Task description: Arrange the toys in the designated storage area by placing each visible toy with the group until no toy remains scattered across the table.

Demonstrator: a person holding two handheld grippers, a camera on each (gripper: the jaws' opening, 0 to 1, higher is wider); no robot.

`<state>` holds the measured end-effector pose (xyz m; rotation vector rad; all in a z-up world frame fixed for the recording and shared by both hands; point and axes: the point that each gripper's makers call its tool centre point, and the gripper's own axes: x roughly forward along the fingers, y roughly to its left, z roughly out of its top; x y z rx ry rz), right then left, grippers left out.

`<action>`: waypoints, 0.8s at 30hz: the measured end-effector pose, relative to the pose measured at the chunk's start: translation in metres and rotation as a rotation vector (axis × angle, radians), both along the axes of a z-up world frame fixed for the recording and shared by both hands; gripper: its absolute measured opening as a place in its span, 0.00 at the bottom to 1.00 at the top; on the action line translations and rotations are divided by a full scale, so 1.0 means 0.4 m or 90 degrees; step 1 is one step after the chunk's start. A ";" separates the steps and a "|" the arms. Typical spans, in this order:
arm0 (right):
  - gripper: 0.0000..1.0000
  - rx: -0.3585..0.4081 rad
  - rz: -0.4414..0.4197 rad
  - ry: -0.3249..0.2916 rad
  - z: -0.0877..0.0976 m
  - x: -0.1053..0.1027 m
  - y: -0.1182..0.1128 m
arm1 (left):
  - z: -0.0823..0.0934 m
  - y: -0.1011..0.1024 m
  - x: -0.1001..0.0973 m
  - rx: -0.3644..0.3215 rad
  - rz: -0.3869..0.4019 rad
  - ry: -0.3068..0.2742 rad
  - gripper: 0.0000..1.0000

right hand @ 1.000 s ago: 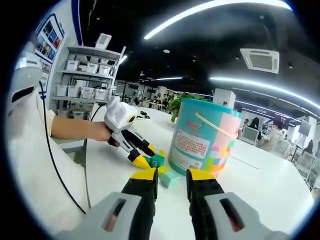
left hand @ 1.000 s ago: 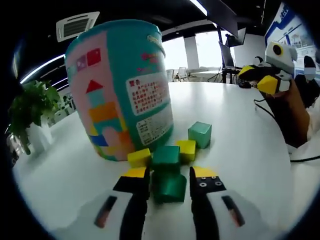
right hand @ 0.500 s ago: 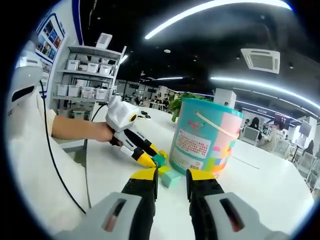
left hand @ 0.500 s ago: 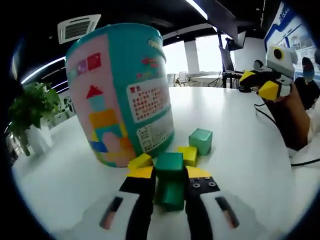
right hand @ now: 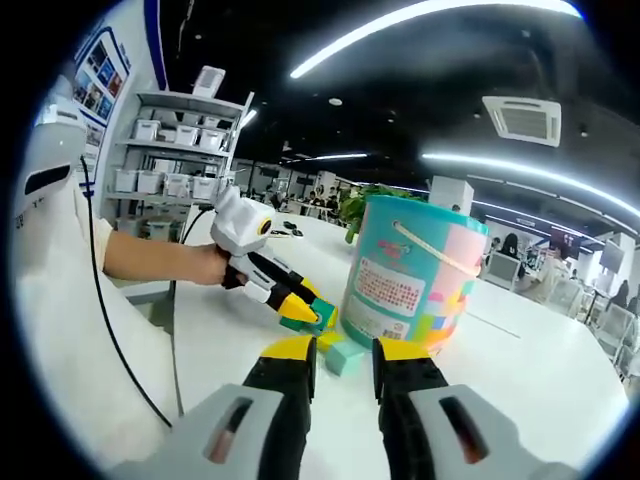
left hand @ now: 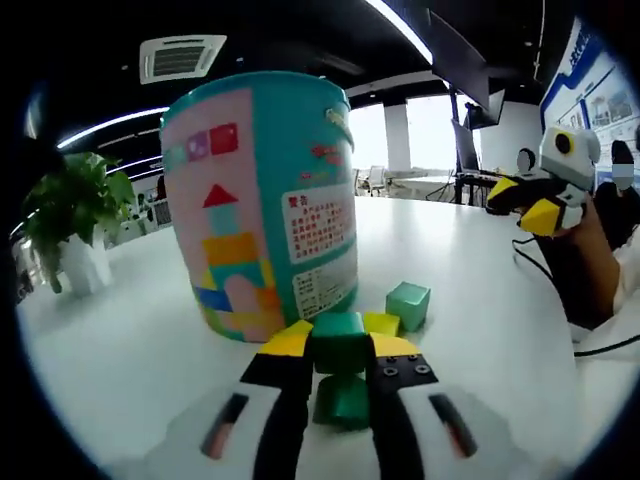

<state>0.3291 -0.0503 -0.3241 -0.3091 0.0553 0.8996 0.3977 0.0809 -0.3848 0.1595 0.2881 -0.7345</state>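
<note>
We begin with the tabletop point(left hand: 470, 240), a white surface carrying every task item. On it stands the toy bucket point(left hand: 265, 200), a tall teal-and-pink drum with block pictures and a printed label; in the right gripper view the same bucket point(right hand: 410, 280) sits just behind the loose blocks.

Over the last second the left tongs point(left hand: 340, 352) have closed from a wide stance onto the dark green block point(left hand: 340, 345) and lifted it: a second ago it lay between open jaws on the tabletop, and it now sits clamped between the yellow tips, raised in front of the bucket base. The right gripper view confirms this, with the left tongs point(right hand: 305, 310) holding the green piece clear of the surface beside the bucket.

The right tongs point(right hand: 340, 365) stand apart at a moderate width, gripping nothing, and have not shifted. From the left gripper view their state cannot be told.

Remaining on the tabletop near the bucket foot are a light green cube point(left hand: 408, 305) and a yellow block point(left hand: 381, 322), just beside each other.

We judge that one toy is in transit toward the group and that at least these two pieces await collection.
</note>
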 end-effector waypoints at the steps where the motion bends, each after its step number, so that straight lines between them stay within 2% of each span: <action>1: 0.22 -0.001 0.000 0.001 -0.001 0.000 0.001 | 0.004 0.001 0.000 -0.007 0.003 0.000 0.20; 4: 0.22 -0.002 0.000 0.000 -0.001 0.001 0.001 | 0.015 0.002 -0.003 -0.024 0.003 0.000 0.20; 8: 0.22 0.000 -0.002 0.000 0.001 0.003 0.000 | 0.030 0.014 0.002 -0.025 -0.001 -0.006 0.20; 17: 0.22 0.003 -0.007 -0.001 0.006 0.005 -0.009 | 0.081 0.019 -0.032 -0.040 -0.022 -0.020 0.21; 20: 0.22 0.004 -0.009 -0.002 0.008 0.006 -0.011 | 0.108 0.020 -0.042 -0.057 -0.029 -0.024 0.20; 23: 0.22 0.005 -0.009 -0.002 0.007 0.006 -0.012 | 0.135 0.010 -0.056 -0.110 -0.030 -0.014 0.20; 24: 0.22 0.005 -0.009 -0.002 0.006 0.007 -0.012 | 0.133 0.010 -0.057 -0.111 -0.032 -0.007 0.20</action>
